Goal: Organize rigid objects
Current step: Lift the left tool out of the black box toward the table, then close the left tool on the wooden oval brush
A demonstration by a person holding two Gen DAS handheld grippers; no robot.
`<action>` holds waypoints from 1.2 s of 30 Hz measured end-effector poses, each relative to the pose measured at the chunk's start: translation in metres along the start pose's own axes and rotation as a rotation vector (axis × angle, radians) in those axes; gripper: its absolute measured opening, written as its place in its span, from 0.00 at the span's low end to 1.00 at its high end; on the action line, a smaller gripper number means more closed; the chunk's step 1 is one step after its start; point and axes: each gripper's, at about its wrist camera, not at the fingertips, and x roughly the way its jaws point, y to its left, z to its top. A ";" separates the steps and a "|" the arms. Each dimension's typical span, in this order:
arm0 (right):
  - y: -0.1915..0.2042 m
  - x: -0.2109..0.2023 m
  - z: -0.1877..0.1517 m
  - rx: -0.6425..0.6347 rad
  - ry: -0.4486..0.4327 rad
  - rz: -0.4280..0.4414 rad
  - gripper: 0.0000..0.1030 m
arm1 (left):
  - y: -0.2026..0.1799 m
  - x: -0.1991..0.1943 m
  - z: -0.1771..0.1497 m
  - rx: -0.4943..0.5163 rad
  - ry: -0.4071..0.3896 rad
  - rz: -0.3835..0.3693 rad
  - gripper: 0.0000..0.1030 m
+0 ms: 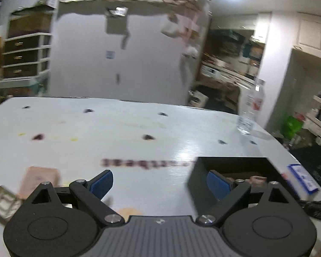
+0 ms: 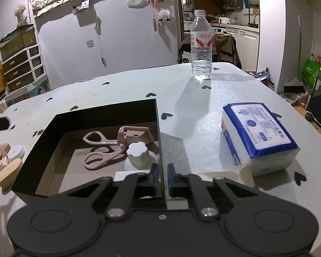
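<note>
A black open box [image 2: 96, 115] sits on the white table [image 2: 192, 141]. Inside lie pink scissors-like tongs [image 2: 104, 150], a pink clip piece [image 2: 137, 136] and a white knob-topped object [image 2: 138, 154]. My right gripper [image 2: 160, 177] is shut on the box's right wall at its near corner. My left gripper [image 1: 160, 184] is open and empty above the table, left of the box [image 1: 235, 171]. Small wooden blocks [image 2: 0, 153], a white round disc [image 2: 16, 152] and a wooden oval [image 2: 8, 172] lie left of the box. A pinkish block [image 1: 39, 180] shows blurred by the left gripper.
A clear water bottle [image 2: 201, 45] stands at the table's far side. A blue-and-white tissue pack [image 2: 256, 135] lies right of the box. A white folded card [image 2: 231, 176] sits beside my right gripper. Drawers [image 2: 23, 68] stand beyond the table at left.
</note>
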 end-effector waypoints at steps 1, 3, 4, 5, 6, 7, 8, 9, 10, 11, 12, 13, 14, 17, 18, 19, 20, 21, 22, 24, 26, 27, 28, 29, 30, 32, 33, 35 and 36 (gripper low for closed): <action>0.000 0.000 0.000 0.003 -0.002 0.001 0.04 | 0.006 -0.003 -0.003 -0.005 -0.002 0.007 0.92; -0.001 0.000 0.000 0.008 -0.007 0.002 0.04 | 0.016 -0.008 -0.011 -0.004 0.001 0.020 0.92; -0.001 0.000 -0.001 0.008 -0.013 0.004 0.04 | 0.021 -0.010 -0.015 0.006 0.008 0.026 0.92; -0.001 -0.001 -0.002 0.008 -0.018 0.005 0.04 | 0.025 -0.012 -0.020 0.017 0.014 0.031 0.92; -0.002 -0.001 -0.002 0.015 -0.021 0.008 0.04 | 0.028 -0.014 -0.023 0.030 0.020 0.037 0.92; -0.003 -0.001 -0.002 0.022 -0.023 0.011 0.04 | 0.031 -0.014 -0.027 0.043 0.028 0.040 0.92; -0.004 -0.001 -0.003 0.029 -0.023 0.015 0.04 | 0.034 -0.014 -0.030 0.052 0.036 0.041 0.92; -0.005 -0.001 -0.003 0.035 -0.023 0.019 0.04 | 0.036 -0.014 -0.033 0.059 0.045 0.039 0.92; -0.006 -0.001 -0.002 0.044 -0.022 0.022 0.04 | 0.039 -0.014 -0.036 0.063 0.053 0.036 0.91; -0.006 -0.001 -0.002 0.049 -0.021 0.023 0.04 | 0.040 -0.013 -0.039 0.063 0.060 0.036 0.91; -0.006 -0.001 -0.002 0.052 -0.020 0.022 0.04 | 0.041 -0.010 -0.040 0.060 0.069 0.038 0.90; -0.005 0.000 -0.002 0.052 -0.019 0.018 0.04 | 0.043 -0.008 -0.042 0.055 0.080 0.040 0.86; -0.005 0.000 -0.002 0.051 -0.018 0.014 0.05 | 0.044 -0.006 -0.043 0.045 0.091 0.038 0.83; -0.002 0.000 -0.001 0.042 -0.018 0.004 0.05 | 0.046 -0.001 -0.047 0.014 0.105 0.026 0.80; -0.002 0.000 -0.001 0.042 -0.017 0.003 0.05 | 0.045 0.000 -0.048 0.016 0.110 0.021 0.80; -0.002 0.000 -0.001 0.043 -0.015 0.003 0.05 | 0.045 0.002 -0.050 0.022 0.113 0.020 0.80; -0.002 0.000 -0.001 0.041 -0.014 0.003 0.05 | 0.044 0.004 -0.051 0.029 0.114 0.021 0.80; -0.001 0.000 -0.001 0.036 -0.013 0.002 0.05 | 0.045 0.008 -0.052 0.037 0.115 0.021 0.80; -0.001 0.001 -0.001 0.031 -0.012 0.001 0.05 | 0.046 0.011 -0.053 0.041 0.118 0.016 0.80; -0.001 0.001 0.000 0.027 -0.009 0.000 0.05 | 0.047 0.016 -0.054 0.042 0.143 0.004 0.80; 0.000 0.001 0.000 0.023 -0.007 -0.002 0.05 | 0.047 0.018 -0.055 0.031 0.176 -0.038 0.76; 0.000 0.001 0.000 0.022 -0.006 -0.004 0.05 | 0.046 0.017 -0.055 0.030 0.184 -0.054 0.75; 0.000 0.001 0.000 0.022 -0.006 -0.005 0.05 | 0.045 0.015 -0.056 0.033 0.191 -0.070 0.73; 0.001 0.001 0.000 0.022 -0.006 -0.007 0.05 | 0.043 0.014 -0.057 0.038 0.200 -0.083 0.68; 0.001 0.002 0.001 0.021 -0.005 -0.009 0.05 | 0.041 0.013 -0.057 0.043 0.209 -0.091 0.64; 0.002 0.002 0.001 0.016 -0.004 -0.011 0.05 | 0.038 0.015 -0.057 0.052 0.215 -0.065 0.56; 0.002 0.002 0.001 0.015 -0.004 -0.011 0.05 | 0.038 0.016 -0.056 0.055 0.212 -0.043 0.56; 0.002 0.002 0.001 0.014 -0.003 -0.010 0.06 | 0.038 0.020 -0.054 0.053 0.202 -0.021 0.55; 0.001 0.002 0.001 0.015 -0.003 -0.009 0.06 | 0.036 0.022 -0.053 0.056 0.198 -0.018 0.55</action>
